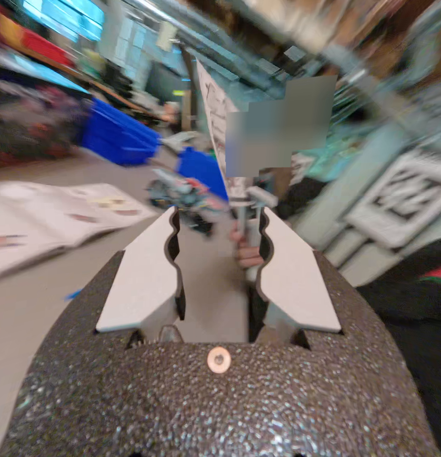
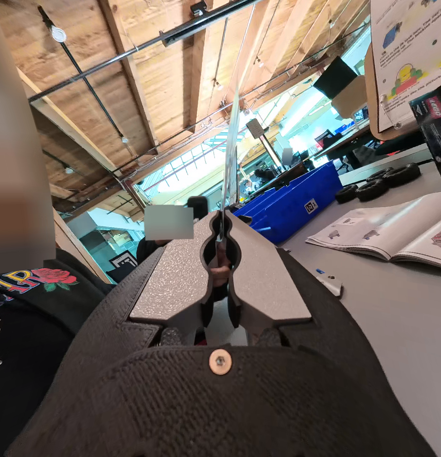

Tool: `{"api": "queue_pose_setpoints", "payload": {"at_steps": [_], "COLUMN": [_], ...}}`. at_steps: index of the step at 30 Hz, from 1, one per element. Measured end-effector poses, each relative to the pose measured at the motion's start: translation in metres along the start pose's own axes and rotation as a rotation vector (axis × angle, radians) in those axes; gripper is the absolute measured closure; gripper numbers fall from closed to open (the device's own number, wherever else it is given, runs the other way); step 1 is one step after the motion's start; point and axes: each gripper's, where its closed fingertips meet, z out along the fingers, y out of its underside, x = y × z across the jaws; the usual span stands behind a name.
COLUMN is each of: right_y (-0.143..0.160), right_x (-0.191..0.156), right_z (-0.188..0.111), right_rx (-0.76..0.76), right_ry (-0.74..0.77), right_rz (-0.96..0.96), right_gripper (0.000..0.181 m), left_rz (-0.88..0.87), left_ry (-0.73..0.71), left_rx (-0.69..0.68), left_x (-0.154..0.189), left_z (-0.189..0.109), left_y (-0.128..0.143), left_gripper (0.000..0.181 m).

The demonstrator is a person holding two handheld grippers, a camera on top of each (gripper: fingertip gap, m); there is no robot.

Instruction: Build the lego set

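Here, the right tool (image 2: pixel 223 217) is clamped on a thin printed sheet (image 2: pixel 233 138) held upright, edge-on to its camera; the left tool (image 1: pixel 218 217) is apart and empty.

The half-built grey, red and black lego model (image 1: pixel 182 195) sits blurred on the grey counter (image 2: pixel 392 321), beyond the left tool and well apart from both. The step in hand looks like handling the sheet, possibly stickers or paper instructions, rather than fitting bricks; next, the left tool would need to close in on the sheet or a piece. Around it lie an open white instruction booklet (image 2: pixel 387 235), blue plastic bins (image 2: pixel 293 197), loose black rubber tyres (image 2: pixel 377 185) and a dark box (image 2: pixel 437 138). The raised sheet screens the model from the right tool.
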Motion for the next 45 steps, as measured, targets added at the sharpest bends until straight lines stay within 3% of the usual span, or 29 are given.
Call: {"api": "queue_pose_setpoints", "payload": {"at_steps": [3,7,9,13,15,17,25,30,38,41,42,45], "right_y": [-0.001,0.007,0.01,0.008,0.01,0.016,0.023,0.01,0.005,0.011,0.012,0.007], "right_x": [-0.008,-0.017,-0.015,-0.01,-0.003,0.005,-0.005,0.006,0.012,0.018,0.016,0.016], "right_z": [-0.008,-0.016,-0.022,-0.034,-0.039,-0.04,-0.012,-0.02,-0.026,-0.024,-0.024,-0.027], "right_rx": [-0.008,-0.054,-0.063,-0.048,-0.059,-0.086,0.075,0.18,0.243,0.207,0.201,0.237], "right_ry": [-0.013,0.012,0.059,0.152,0.218,0.276,0.117,0.158,0.175,0.206,0.202,0.22], "right_rz": [0.003,-0.031,-0.043,-0.102,-0.148,-0.177,0.0,0.021,0.016,0.007,-0.016,-0.038], "right_gripper": [0.181,0.181,0.181,0.181,0.154,0.139,0.15,0.181,0.181,0.166,0.178,0.181], "left_rz": [-0.312,-0.348,-0.329,-0.361,-0.431,-0.49,-0.464,-0.419,-0.346,-0.332,-0.316,-0.303], "left_ry": [0.285,0.304,0.282,0.3,0.313,0.327,0.286,0.259,0.247,0.249,0.248,0.255], "left_rx": [0.067,-0.006,-0.018,-0.012,0.032,0.044,0.02,-0.009,-0.058,-0.082,-0.088,-0.098], "left_x": [0.019,0.021,0.02,0.024,0.024,0.025,0.017,0.014,0.014,0.017,0.018,0.021], "left_z": [0.005,0.025,0.031,0.038,0.039,0.041,0.054,0.06,0.07,0.074,0.075,0.076], "left_y": [-0.012,0.007,0.011,0.009,0.001,-0.002,0.01,0.017,0.022,0.025,0.026,0.028], "left_gripper": [0.154,0.16,0.181,0.181,0.181,0.181,0.181,0.181,0.181,0.181,0.181,0.181]}}
